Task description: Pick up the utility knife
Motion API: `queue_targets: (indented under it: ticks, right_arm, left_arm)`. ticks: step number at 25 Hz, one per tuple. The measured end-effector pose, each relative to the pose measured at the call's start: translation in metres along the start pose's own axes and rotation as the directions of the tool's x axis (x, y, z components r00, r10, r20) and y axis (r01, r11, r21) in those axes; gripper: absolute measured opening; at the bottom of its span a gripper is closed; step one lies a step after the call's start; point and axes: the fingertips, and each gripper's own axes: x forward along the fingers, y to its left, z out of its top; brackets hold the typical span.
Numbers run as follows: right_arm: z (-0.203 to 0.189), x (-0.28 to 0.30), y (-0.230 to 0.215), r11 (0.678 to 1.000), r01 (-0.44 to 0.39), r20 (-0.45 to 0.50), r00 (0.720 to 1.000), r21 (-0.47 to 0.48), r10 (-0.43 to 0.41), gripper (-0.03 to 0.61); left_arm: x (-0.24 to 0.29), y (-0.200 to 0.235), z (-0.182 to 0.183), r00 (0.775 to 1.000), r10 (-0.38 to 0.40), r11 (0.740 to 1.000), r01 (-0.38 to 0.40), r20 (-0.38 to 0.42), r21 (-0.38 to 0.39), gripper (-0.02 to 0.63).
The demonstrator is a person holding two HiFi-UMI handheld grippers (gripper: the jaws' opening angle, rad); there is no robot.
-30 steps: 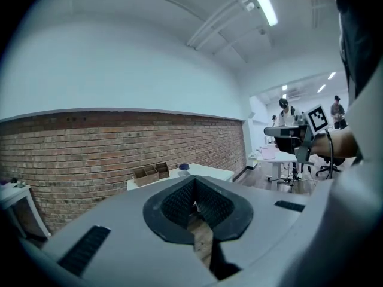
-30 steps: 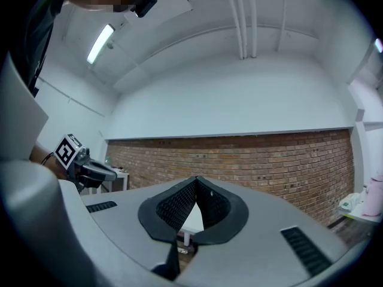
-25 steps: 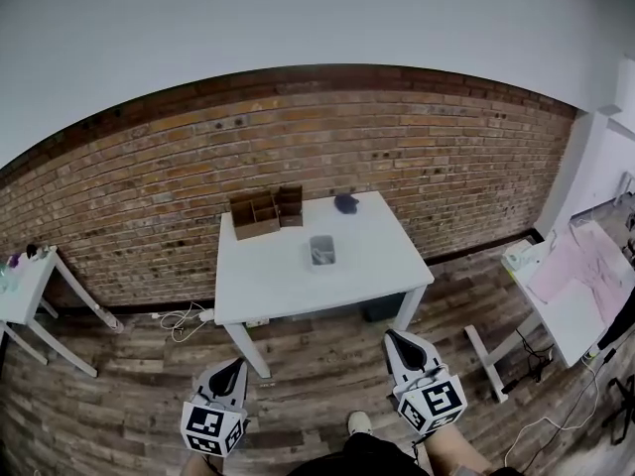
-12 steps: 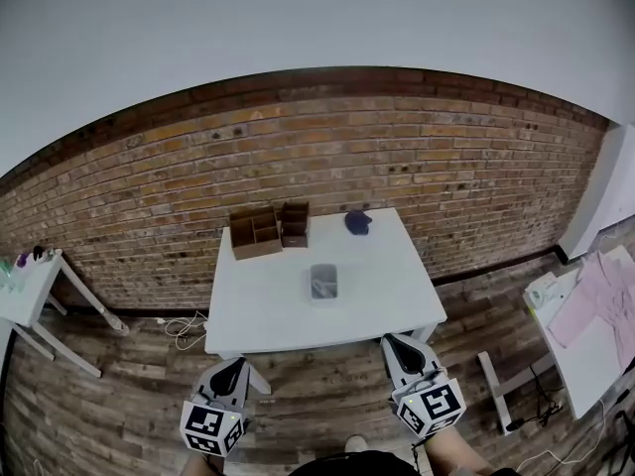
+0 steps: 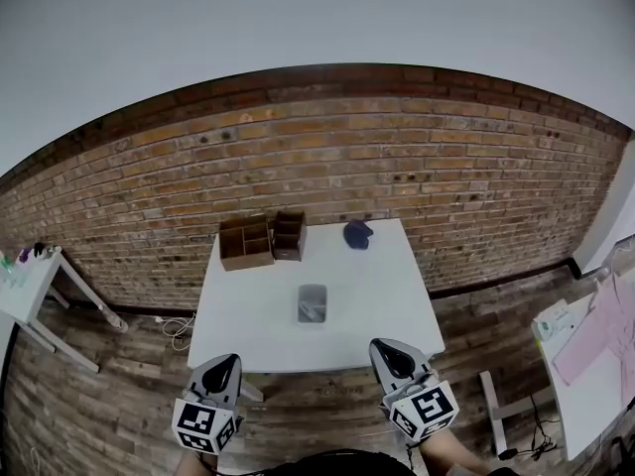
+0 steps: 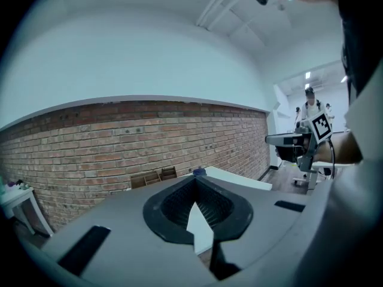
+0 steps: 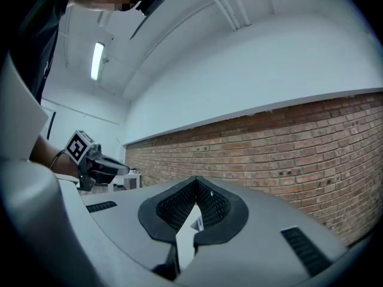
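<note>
A white table (image 5: 258, 305) stands against the brick wall ahead of me. At its middle lies a small grey tray (image 5: 312, 303) with something in it, too small to make out; I cannot pick out the utility knife for sure. My left gripper (image 5: 230, 358) hangs just before the table's front edge, shut and empty, its tips meeting (image 6: 194, 178). My right gripper (image 5: 375, 344) sits at the front right edge, also shut on nothing (image 7: 195, 179). Both point toward the table and wall.
Two wooden compartment boxes (image 5: 246, 243) (image 5: 289, 235) and a dark blue thing (image 5: 356, 232) stand at the table's back. A small white side table (image 5: 25, 291) is at far left, another table with pink cloth (image 5: 595, 355) at right. Cables (image 5: 179, 327) lie on the floor.
The view has closed in on the white table, which now sits more central. Both grippers have come up to its front edge, still shut.
</note>
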Motion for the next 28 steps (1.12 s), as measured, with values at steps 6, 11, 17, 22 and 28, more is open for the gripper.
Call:
queue_targets:
  ticks: [6,11,17,22,28]
  right_arm:
    - [-0.006,0.02,-0.012,0.999,-0.053,-0.016,0.998,0.005,0.053,-0.002]
    - [-0.013,0.032,-0.011,0.996,-0.083,-0.038,0.996,0.006,0.084,-0.002]
    - [-0.021,0.046,-0.002,0.993,-0.106,-0.072,0.992,-0.056,0.102,-0.002]
    - [-0.031,0.065,-0.001,0.992,-0.101,-0.1,0.991,-0.07,0.093,-0.002]
    - [-0.04,0.103,-0.002,0.992,-0.113,-0.142,0.984,-0.055,0.104,-0.002]
  left_arm:
    - [0.017,-0.006,-0.001,1.0,0.01,1.0,-0.01,-0.013,-0.003,-0.009]
    - [0.02,0.0,-0.005,0.999,0.032,0.999,-0.033,-0.013,-0.03,-0.009]
    - [0.034,0.007,-0.018,1.0,0.015,0.999,-0.017,-0.023,-0.05,-0.009]
    - [0.054,0.021,-0.021,1.0,-0.015,0.999,0.014,-0.016,-0.04,-0.009]
    - [0.079,0.051,-0.024,0.999,-0.033,0.998,0.031,-0.023,-0.056,-0.009]
